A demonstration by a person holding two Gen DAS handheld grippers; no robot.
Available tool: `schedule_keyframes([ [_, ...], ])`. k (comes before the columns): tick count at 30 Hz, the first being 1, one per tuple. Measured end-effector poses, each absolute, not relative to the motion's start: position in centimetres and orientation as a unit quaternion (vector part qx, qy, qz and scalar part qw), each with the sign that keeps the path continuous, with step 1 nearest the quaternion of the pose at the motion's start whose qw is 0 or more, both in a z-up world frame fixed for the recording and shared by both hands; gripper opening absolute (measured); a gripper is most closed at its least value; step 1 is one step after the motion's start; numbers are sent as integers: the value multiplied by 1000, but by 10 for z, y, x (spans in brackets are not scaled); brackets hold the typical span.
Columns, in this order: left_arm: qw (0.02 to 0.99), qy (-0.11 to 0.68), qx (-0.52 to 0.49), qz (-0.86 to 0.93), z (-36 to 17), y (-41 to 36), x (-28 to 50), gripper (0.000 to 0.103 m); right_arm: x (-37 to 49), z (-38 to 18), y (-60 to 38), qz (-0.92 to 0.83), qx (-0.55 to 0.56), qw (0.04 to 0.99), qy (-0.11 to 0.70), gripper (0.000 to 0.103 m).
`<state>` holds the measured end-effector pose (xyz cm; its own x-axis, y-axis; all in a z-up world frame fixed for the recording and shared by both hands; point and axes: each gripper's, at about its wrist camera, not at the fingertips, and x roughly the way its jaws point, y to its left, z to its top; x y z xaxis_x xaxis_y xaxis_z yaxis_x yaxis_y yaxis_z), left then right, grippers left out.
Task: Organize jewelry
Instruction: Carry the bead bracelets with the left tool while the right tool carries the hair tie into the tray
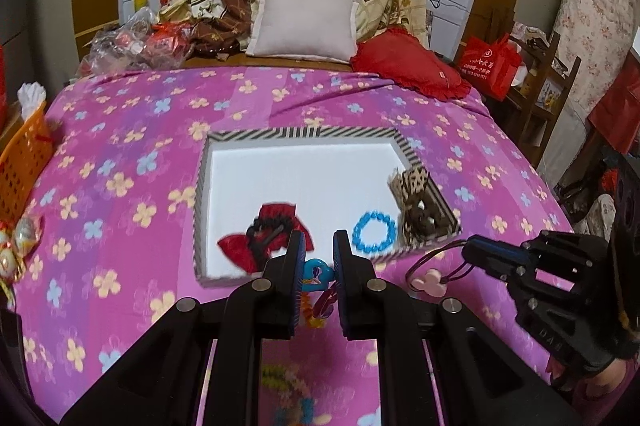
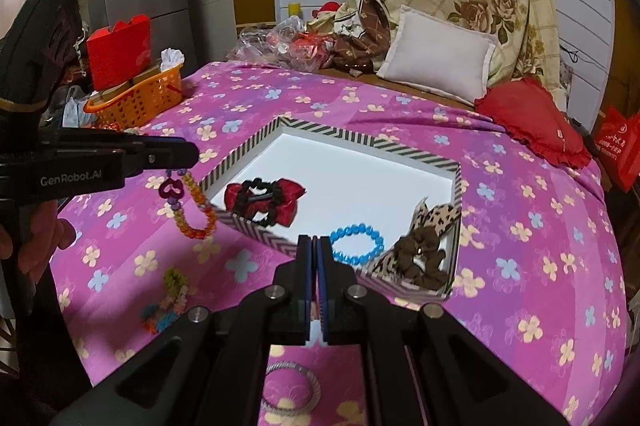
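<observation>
A bed (image 2: 520, 209) with a pink floral sheet carries the work area; pillows and a red cushion (image 2: 532, 121) lie at its head. At far left, an orange basket (image 2: 140, 97) sits at the bed edge. The left gripper (image 2: 188, 153) holds an orange bead necklace with a purple heart pendant (image 2: 196, 209), which hangs just outside the near-left wall of the striped tray (image 2: 332, 135); the left wrist view shows a gap between the fingers with the necklace in it. A multicolour bead bracelet (image 2: 168, 302) lies on the sheet below. Inside the tray, left to right: a red bow hair clip (image 2: 264, 201), a blue bead bracelet (image 2: 356, 244), and a leopard-print bow with brown scrunchie (image 2: 424, 250) in the right corner. The right gripper (image 1: 470, 252) is closed on a dark cord carrying a pink charm (image 1: 430, 284), held just outside the tray. A silver bangle (image 2: 292, 386) lies beneath it.
</observation>
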<state>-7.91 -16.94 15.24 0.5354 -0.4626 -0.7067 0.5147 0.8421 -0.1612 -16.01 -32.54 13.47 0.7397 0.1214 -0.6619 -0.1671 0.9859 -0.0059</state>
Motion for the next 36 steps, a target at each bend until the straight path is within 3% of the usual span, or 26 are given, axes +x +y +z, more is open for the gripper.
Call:
schedule_keyframes([
  [13, 873, 411, 34, -261, 135, -213, -34, 0, -106, 136, -341, 75, -5, 932, 355, 3],
  [36, 853, 475, 21, -218, 55, -229, 15, 0, -44, 51, -393, 7, 42, 904, 426, 3],
])
